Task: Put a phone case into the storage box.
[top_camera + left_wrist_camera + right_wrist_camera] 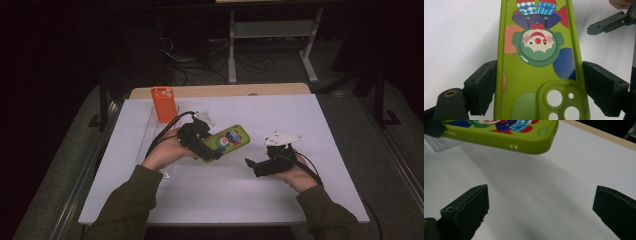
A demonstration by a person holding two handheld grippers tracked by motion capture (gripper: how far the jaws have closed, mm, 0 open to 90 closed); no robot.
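Between left gripper [537, 87] jaws — lime-green phone case [536, 67], clown print, camera cutouts.

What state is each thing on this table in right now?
Green phone case: held off the white table, clamped by its long sides.
Left hand-held gripper: shut on the green phone case.
Right hand-held gripper: open, nothing between its pads.
Orange phone case: upright in the clear rack.

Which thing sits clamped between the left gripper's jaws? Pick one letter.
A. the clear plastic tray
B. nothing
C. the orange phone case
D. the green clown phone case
D: in the left gripper view, the left gripper presses its pads on both long edges of the green clown phone case.
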